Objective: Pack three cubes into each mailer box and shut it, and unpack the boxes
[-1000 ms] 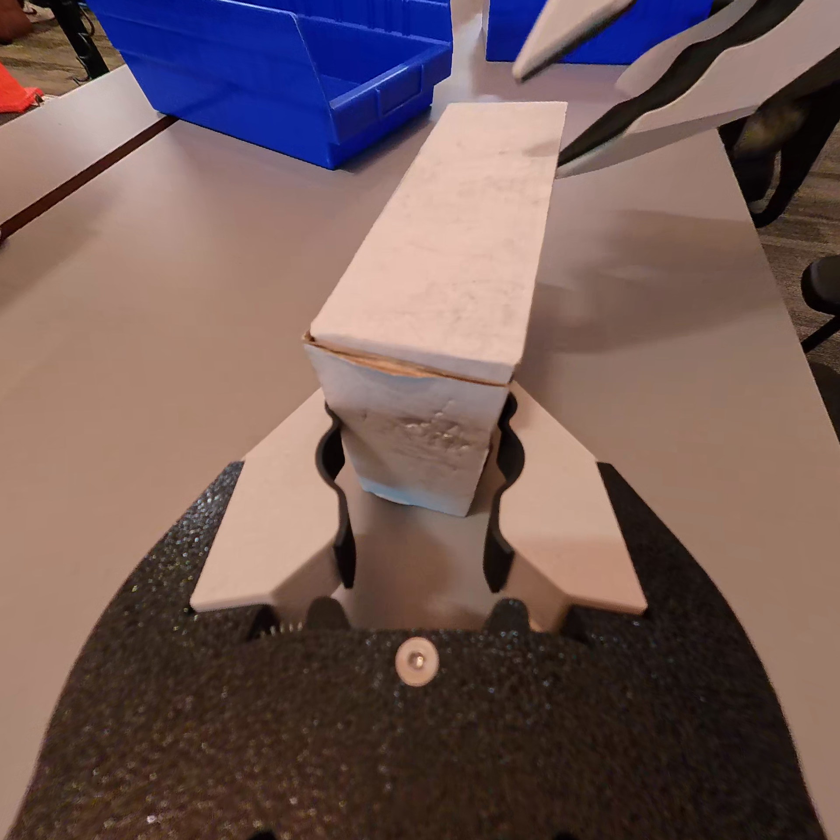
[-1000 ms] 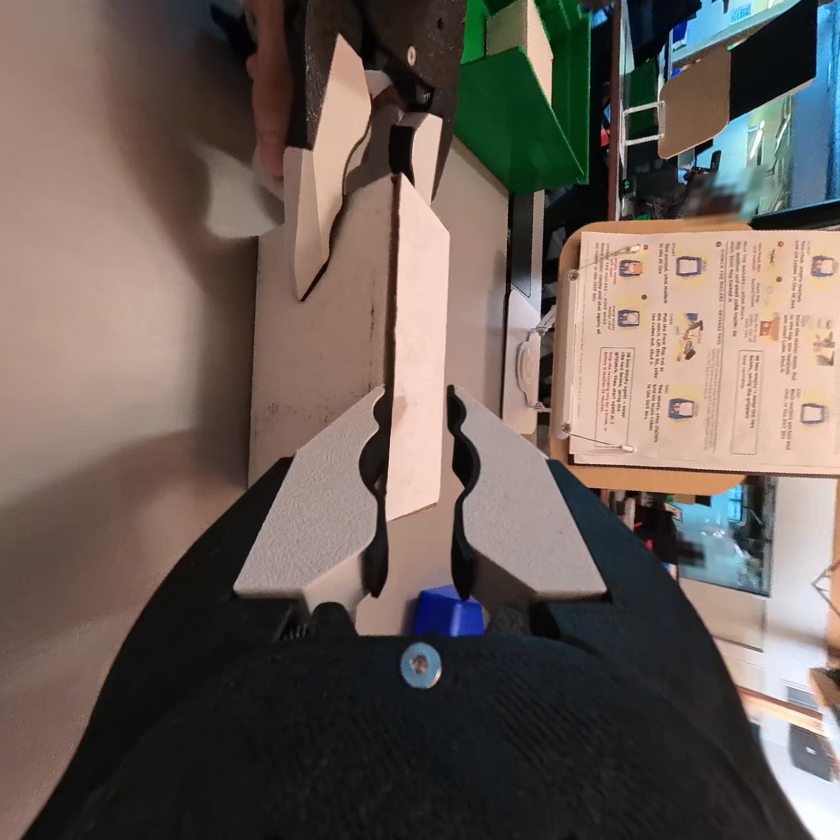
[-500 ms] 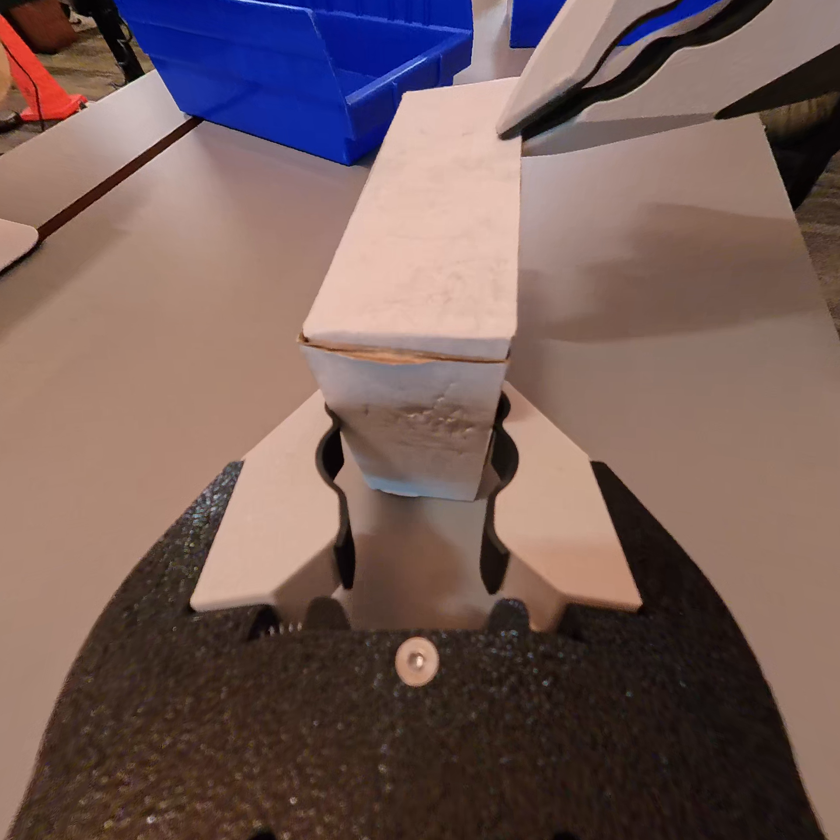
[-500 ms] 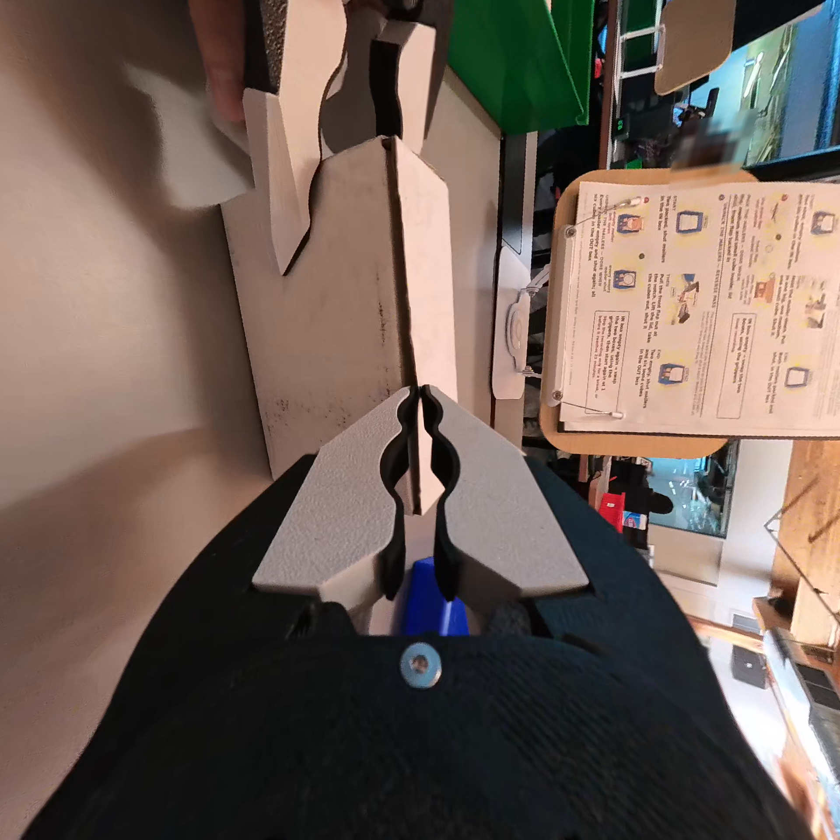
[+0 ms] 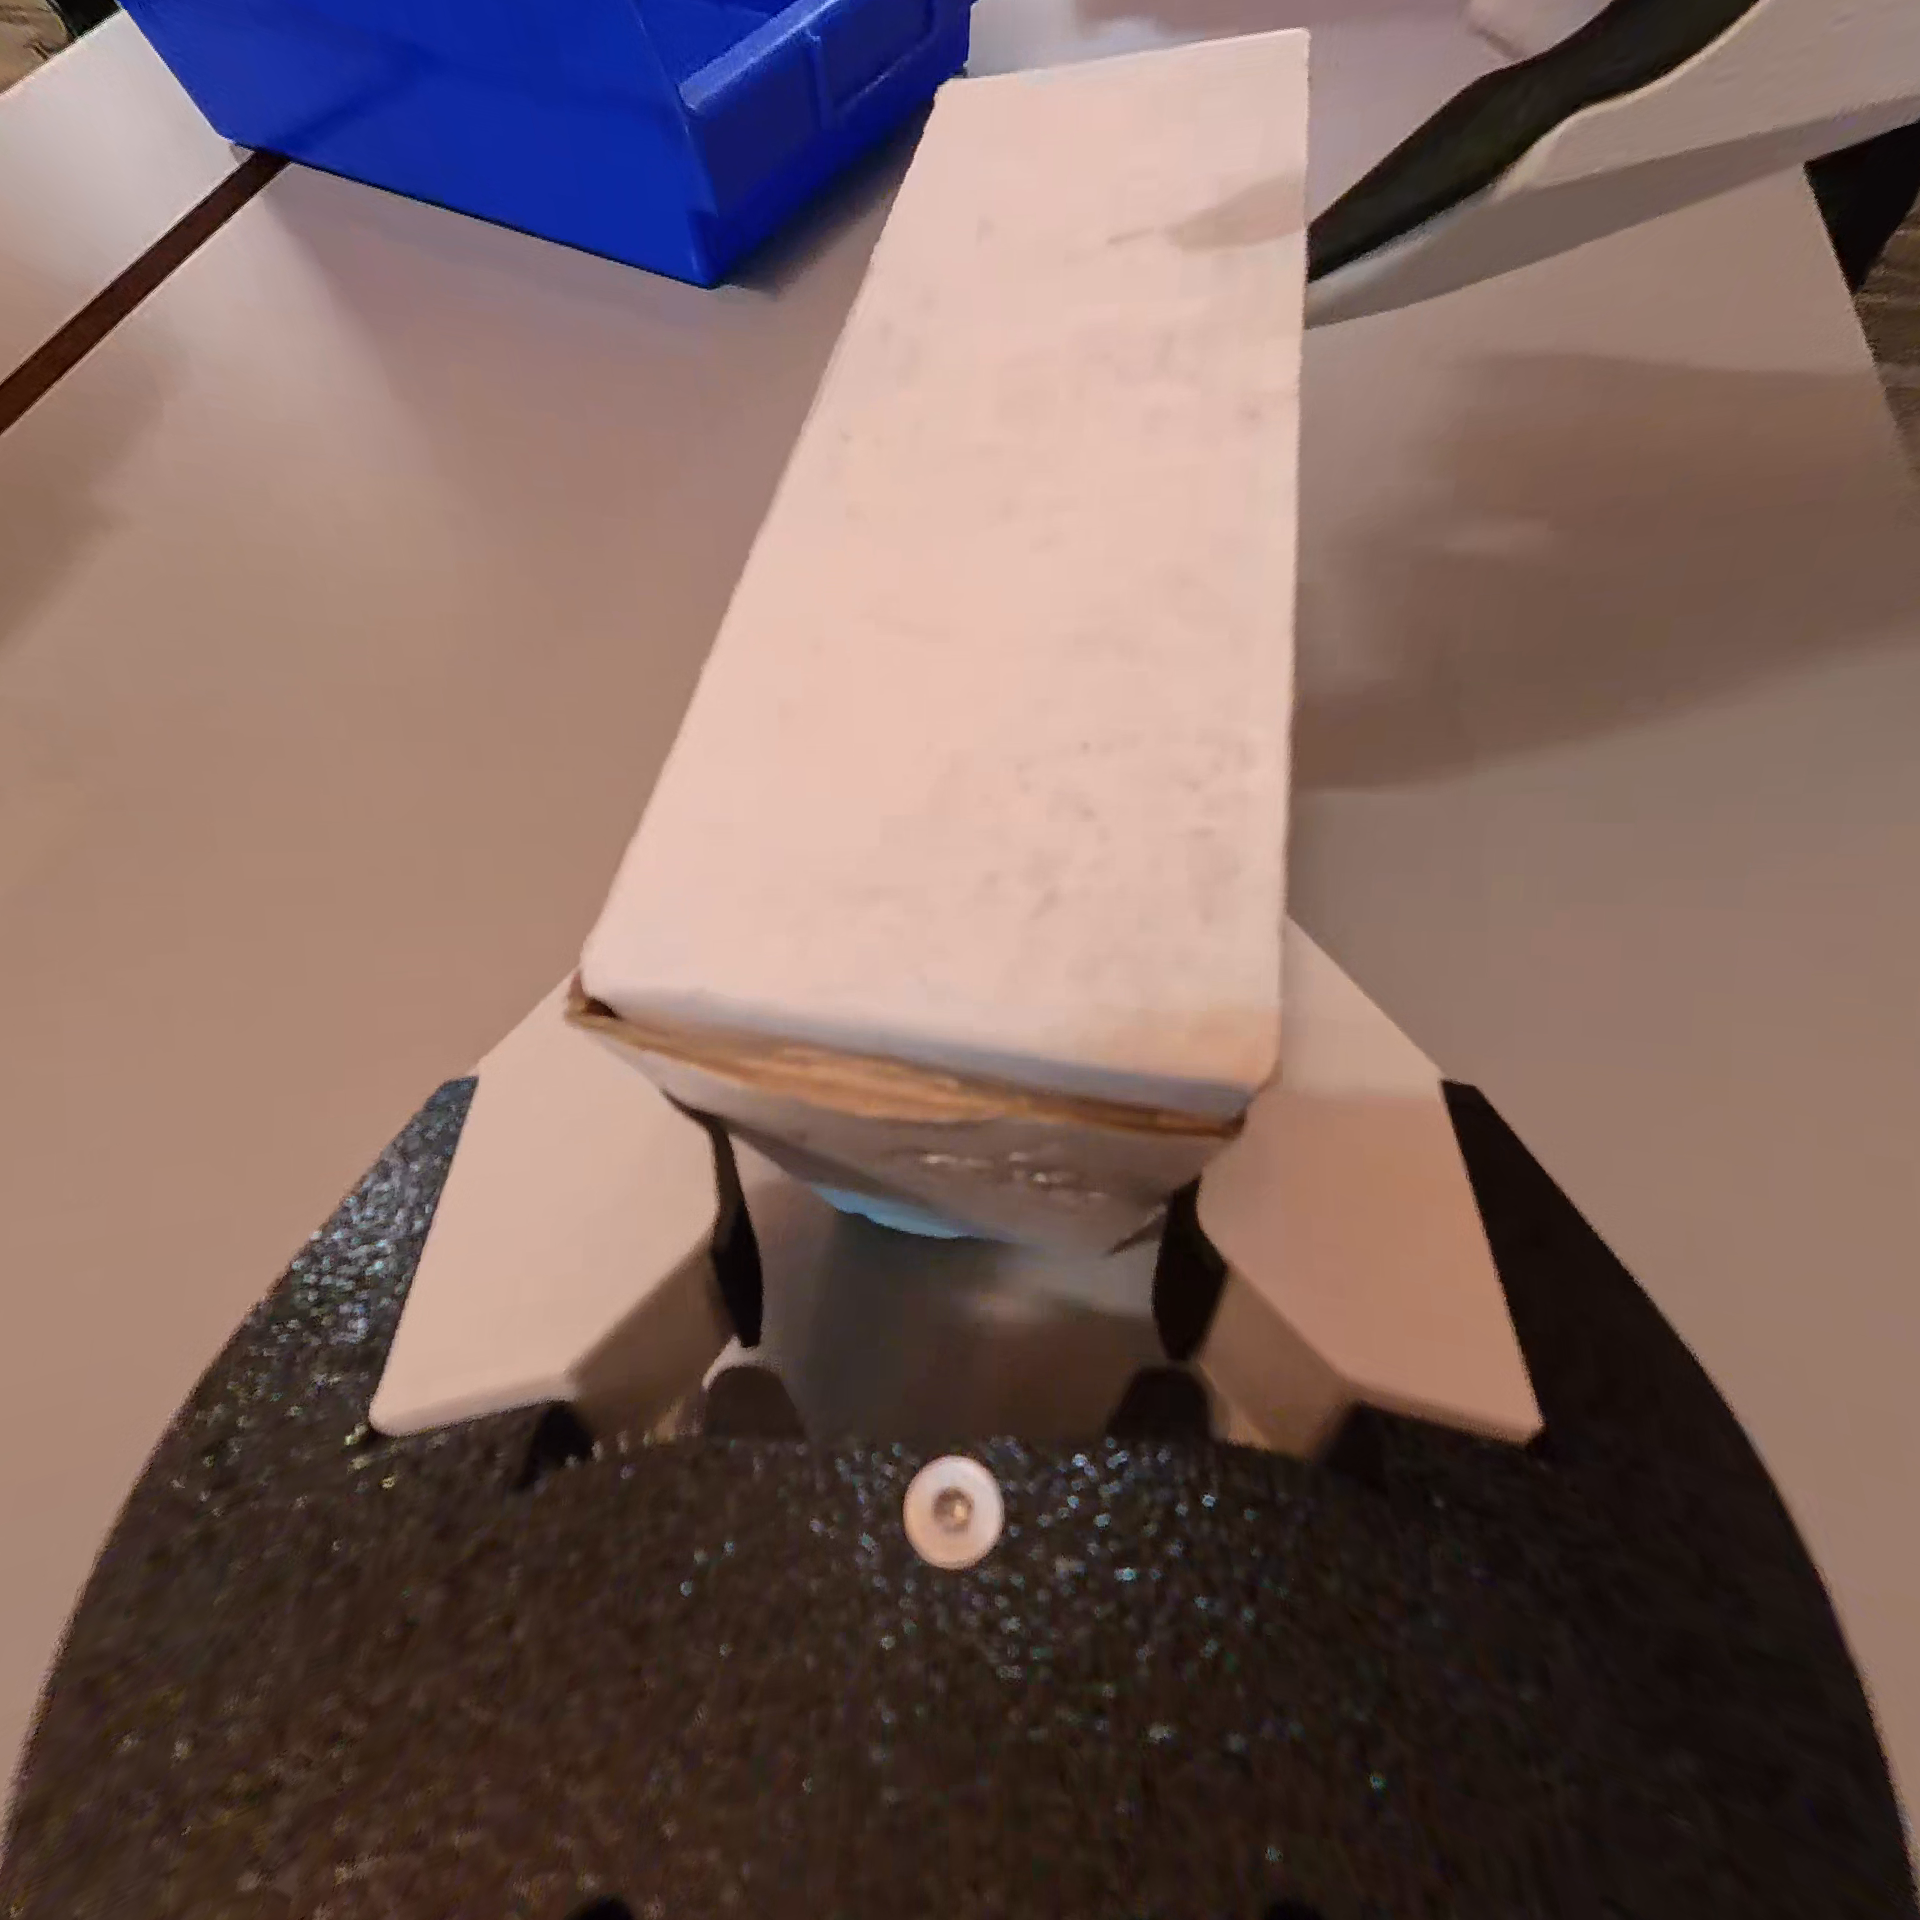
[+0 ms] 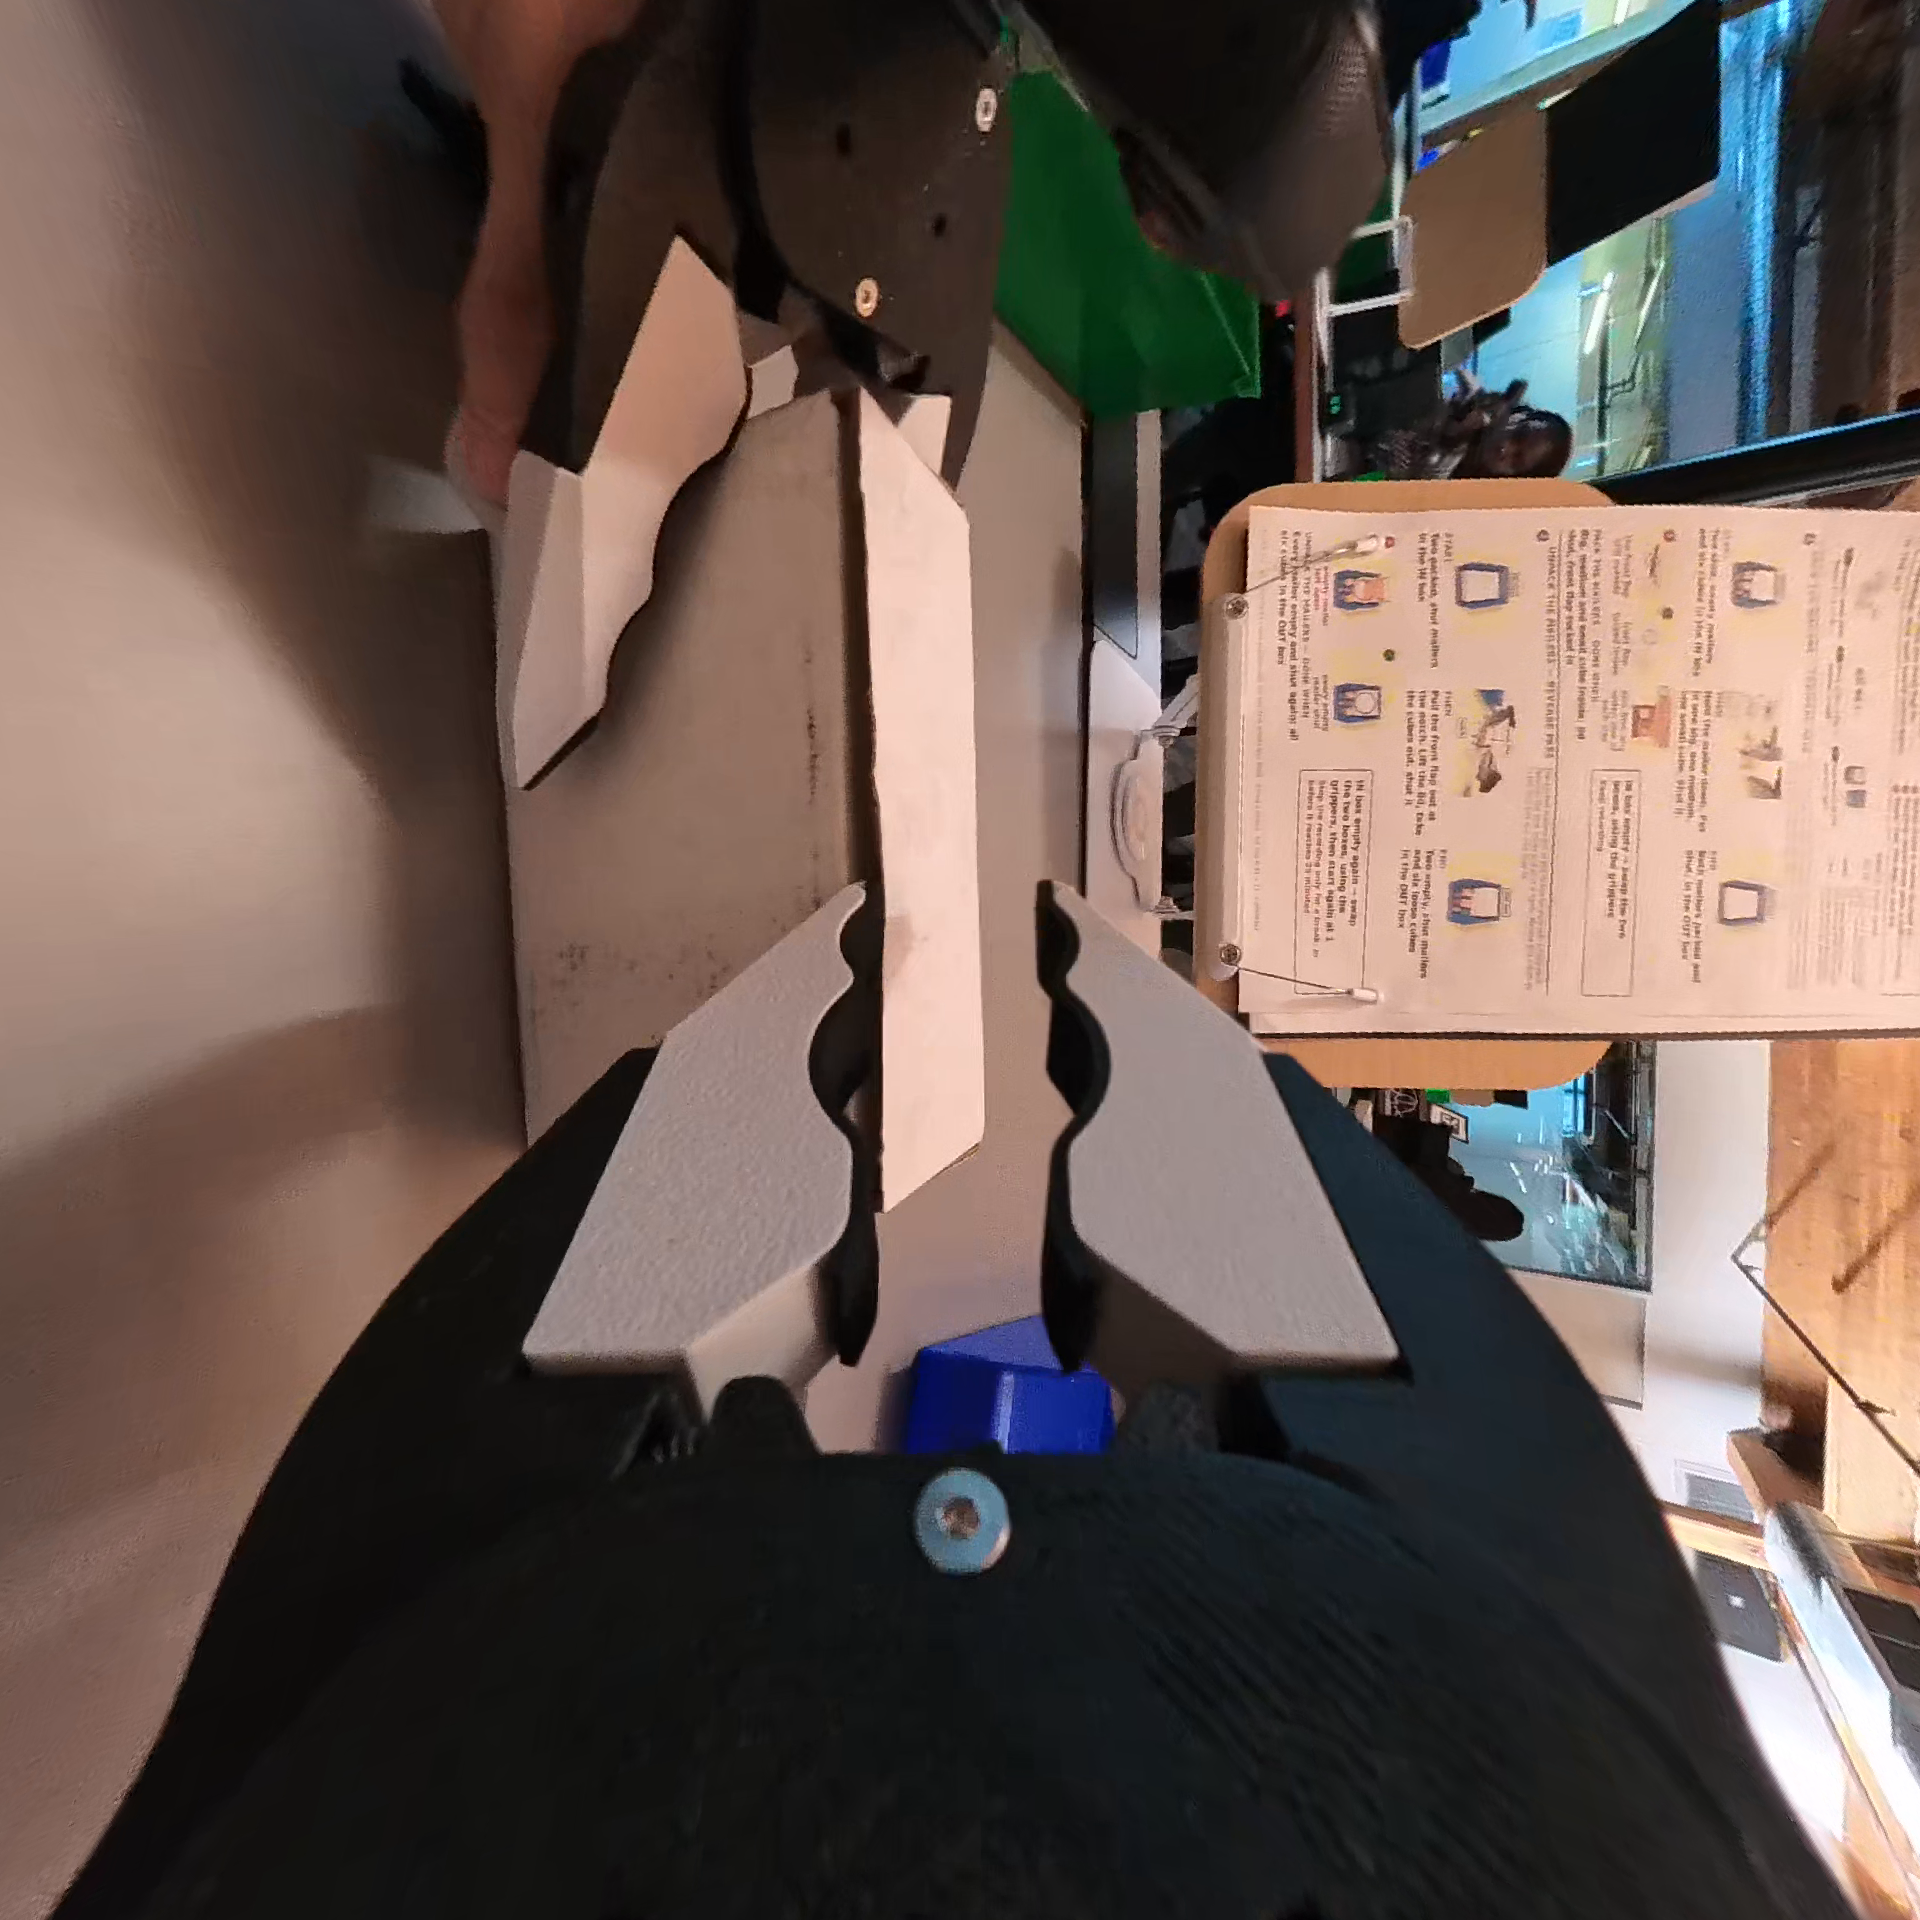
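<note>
Left gripper (image 5: 951, 1236) clamps the near end of the white mailer box (image 5: 997, 582); both fingers press its narrow end, jaws closed down to box width. The box's long axis runs straight away from the left jaws, toward the blue bin (image 5: 582, 114) at the table's (image 5: 312, 623) far side. Whether the box rests on the table or is lifted off it I cannot tell.

Right gripper (image 6: 951, 1122) is at the box's opposite end, jaws parted and holding nothing. In the right wrist view the box flap (image 6: 925, 831) stands edge-on between the fingers (image 6: 727, 1143), against or just beside one pad, with a clear gap to the other. The flap's long edge points along the jaw axis, so a squeeze would catch it flat between the pads; judgement only. The right is the nearer one to that flap; the left is busy steadying.

From the left wrist view the right gripper (image 5: 1558, 156) shows only as finger edges beside the far right corner of the box, cut off by the frame.

Hidden: no cubes in sight, the box interior cannot be seen, so packed or empty is unknown. The near end seam shows a brown cardboard edge, slightly gaping. A blue object (image 6: 1003, 1392) sits low behind the right fingers, probably a bin, mostly occluded. A hand (image 6: 509, 343) holds the left gripper (image 6: 821, 436) at the far end, blurred. A printed sheet on a clipboard (image 6: 1558, 769) and a green bin (image 6: 1101, 312) lie beyond.
</note>
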